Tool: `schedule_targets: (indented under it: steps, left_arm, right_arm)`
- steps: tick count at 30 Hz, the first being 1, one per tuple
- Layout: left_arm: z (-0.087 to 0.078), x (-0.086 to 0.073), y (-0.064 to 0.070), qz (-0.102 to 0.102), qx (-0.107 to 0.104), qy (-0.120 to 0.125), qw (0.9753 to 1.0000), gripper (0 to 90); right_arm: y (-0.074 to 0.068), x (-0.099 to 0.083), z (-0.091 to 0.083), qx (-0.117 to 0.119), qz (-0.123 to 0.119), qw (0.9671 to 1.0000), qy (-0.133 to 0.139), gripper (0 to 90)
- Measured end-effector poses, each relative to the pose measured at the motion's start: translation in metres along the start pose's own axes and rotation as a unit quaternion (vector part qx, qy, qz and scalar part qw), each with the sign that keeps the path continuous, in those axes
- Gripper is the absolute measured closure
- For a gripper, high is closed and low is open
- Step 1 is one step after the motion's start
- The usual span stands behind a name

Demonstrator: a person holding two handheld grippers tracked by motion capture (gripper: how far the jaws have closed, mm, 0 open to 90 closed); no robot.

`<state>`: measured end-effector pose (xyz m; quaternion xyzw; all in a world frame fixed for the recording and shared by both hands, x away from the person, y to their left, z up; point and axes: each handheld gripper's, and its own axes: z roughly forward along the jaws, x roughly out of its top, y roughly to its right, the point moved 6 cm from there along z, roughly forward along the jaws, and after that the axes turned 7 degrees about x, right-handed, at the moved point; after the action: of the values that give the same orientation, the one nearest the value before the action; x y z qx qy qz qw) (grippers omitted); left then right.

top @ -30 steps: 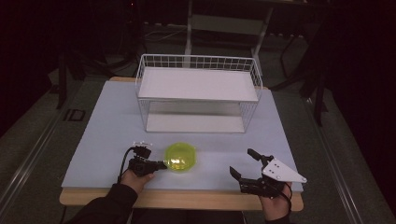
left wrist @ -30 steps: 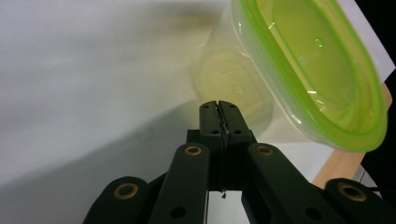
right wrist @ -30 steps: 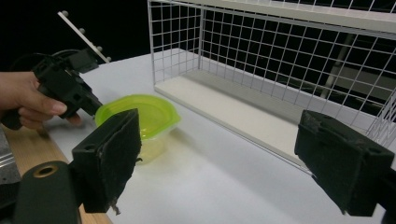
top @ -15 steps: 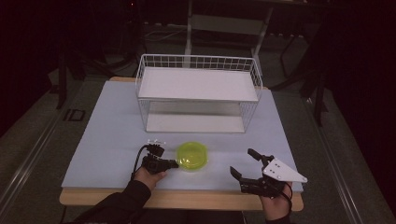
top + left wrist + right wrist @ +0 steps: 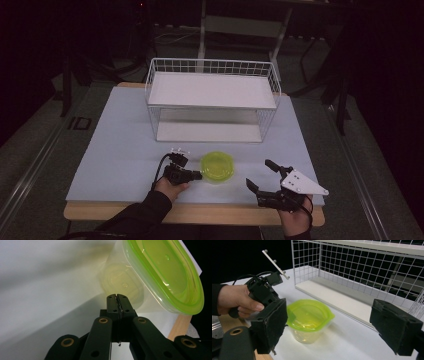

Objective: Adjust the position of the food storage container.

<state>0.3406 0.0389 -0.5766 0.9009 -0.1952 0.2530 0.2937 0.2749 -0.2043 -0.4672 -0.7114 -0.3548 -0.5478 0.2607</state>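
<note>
While the left gripper has its jaws pinched flat together, touching the tub's side at lower centre of the high view, the lidded tub sits on the counter in front of the rack. Right gripper, lower right, jaws wide, nothing held. Prob. a nudge w/ no grip on the tub yet; lift & shelving left.

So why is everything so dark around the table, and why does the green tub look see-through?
High view: light falls on the table, while the room behind stays nearly black. Left gripper view: light passes through the tub, casting a pale yellow-green glow on the table, with soft grey shadows around it. Right gripper view: the near right tongs look big and dark.
</note>
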Motion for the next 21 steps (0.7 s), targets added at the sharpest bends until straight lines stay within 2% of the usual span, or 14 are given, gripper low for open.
schedule_targets:
  steps: [5, 6, 7, 9, 11, 12, 13, 14, 15, 16, 17, 18, 19, 21]
  left_arm:
    - [-0.002, -0.002, 0.0, 0.002, 0.0, -0.005, 1.0, 90.0]
    - [-0.005, -0.002, -0.001, 0.005, 0.006, -0.001, 1.0, 89.6]
    - [-0.008, -0.002, -0.002, 0.008, 0.011, 0.002, 0.9999, 84.9]
    - [-0.018, -0.002, -0.004, 0.012, 0.031, 0.012, 0.9994, 82.6]
    - [-0.029, -0.001, -0.005, 0.017, 0.03, 0.022, 0.9992, 73.0]
    - [-0.035, -0.001, -0.006, 0.022, 0.035, 0.028, 0.9988, 60.1]
    - [-0.041, 0.0, -0.007, 0.03, 0.037, 0.033, 0.9983, 60.1]
    - [-0.048, 0.0, -0.008, 0.038, 0.045, 0.035, 0.9976, 52.1]
    - [-0.054, 0.0, -0.01, 0.048, 0.052, 0.039, 0.9968, 42.5]
    - [-0.061, 0.0, -0.011, 0.052, 0.051, 0.044, 0.9964, 25.9]
    - [-0.068, 0.0, -0.011, 0.057, 0.039, 0.052, 0.9963, 18.9]
    - [-0.075, -0.001, -0.01, 0.068, 0.021, 0.059, 0.9957, 18.9]
    - [-0.079, -0.001, -0.008, 0.074, 0.009, 0.064, 0.9952, 11.4]
    - [-0.094, -0.002, -0.004, 0.091, -0.012, 0.093, 0.9915, 11.4]
  right_arm:
    - [0.0, 0.0, 0.0, 0.0, 0.001, 1.0, -0.001, 14.4]
    - [0.001, 0.0, 0.0, -0.001, 0.001, 1.0, -0.001, 14.4]
    - [0.001, 0.0, 0.0, -0.001, 0.0, 1.0, 0.0, 14.4]
    - [0.001, -0.001, 0.001, -0.001, 0.0, 1.0, -0.001, 14.4]
    - [0.001, -0.001, 0.001, -0.001, -0.001, 1.0, -0.003, 14.4]
    - [0.001, -0.001, 0.002, 0.0, 0.001, 1.0, -0.005, 14.4]
    - [0.001, -0.001, 0.002, 0.0, 0.001, 1.0, -0.005, 14.4]
    - [0.001, -0.002, 0.002, 0.002, -0.004, 1.0, -0.008, 14.4]
    - [0.0, -0.002, 0.003, 0.005, -0.007, 0.9999, -0.011, 14.4]
    - [0.002, -0.004, 0.005, 0.005, -0.005, 0.9999, -0.015, 14.4]
    - [0.003, -0.005, 0.005, 0.006, -0.001, 0.9999, -0.016, 14.4]
    - [0.003, -0.005, 0.005, 0.006, -0.001, 0.9999, -0.016, 14.4]
    - [0.003, -0.005, 0.006, 0.007, 0.0, 0.9998, -0.02, 14.4]
    - [0.004, -0.006, 0.006, 0.008, -0.001, 0.9997, -0.024, 14.4]
